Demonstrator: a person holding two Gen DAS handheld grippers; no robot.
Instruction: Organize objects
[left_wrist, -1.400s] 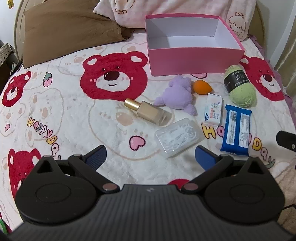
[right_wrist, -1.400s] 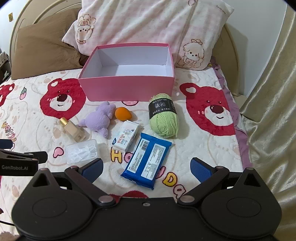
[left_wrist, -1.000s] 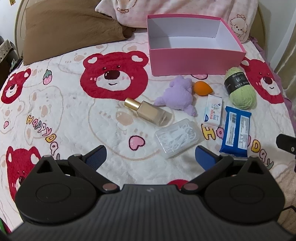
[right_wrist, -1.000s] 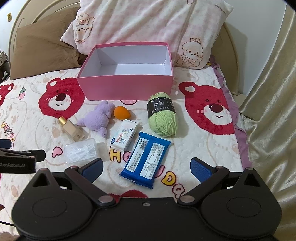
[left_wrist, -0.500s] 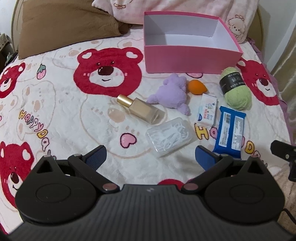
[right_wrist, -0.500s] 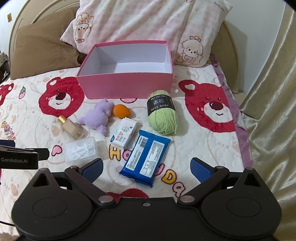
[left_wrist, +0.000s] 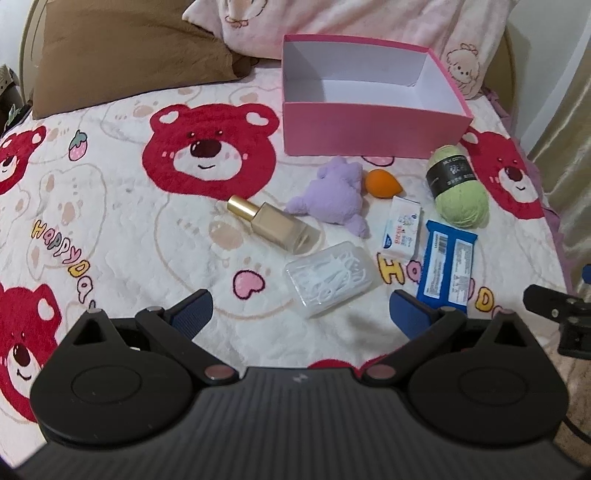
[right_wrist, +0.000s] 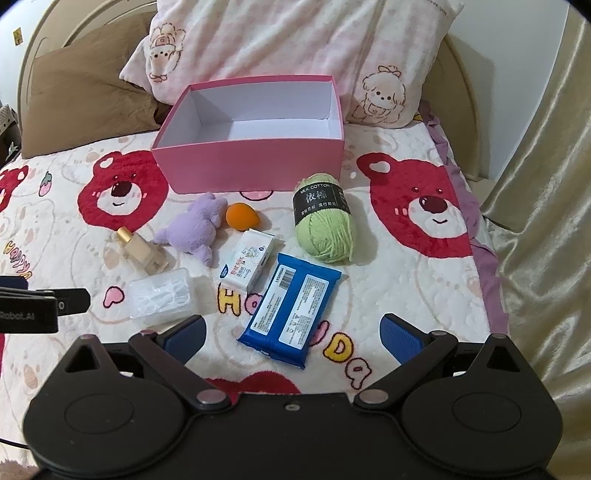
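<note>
An open, empty pink box (left_wrist: 369, 129) (right_wrist: 251, 166) stands at the back of the bed. In front of it lie a purple plush toy (left_wrist: 334, 194) (right_wrist: 194, 229), an orange sponge (left_wrist: 382, 182) (right_wrist: 241, 215), green yarn (left_wrist: 456, 186) (right_wrist: 325, 223), a beige bottle (left_wrist: 275, 225) (right_wrist: 142, 251), a white packet (left_wrist: 402, 227) (right_wrist: 249, 264), a blue wipes pack (left_wrist: 447, 264) (right_wrist: 291, 308) and a clear plastic case (left_wrist: 327, 277) (right_wrist: 162, 297). My left gripper (left_wrist: 300, 308) is open and empty just short of the clear case. My right gripper (right_wrist: 291, 334) is open and empty over the blue pack's near end.
The bed has a bear-print blanket (left_wrist: 207, 155). A brown pillow (left_wrist: 125, 51) and a pink pillow (right_wrist: 295, 48) lie behind the box. A curtain (right_wrist: 546, 184) hangs past the bed's right edge. The other gripper shows at each view's side (left_wrist: 557, 306) (right_wrist: 33, 306).
Both grippers have moved slightly forward and lower towards the objects. The objects have not moved and both grippers stay open.
</note>
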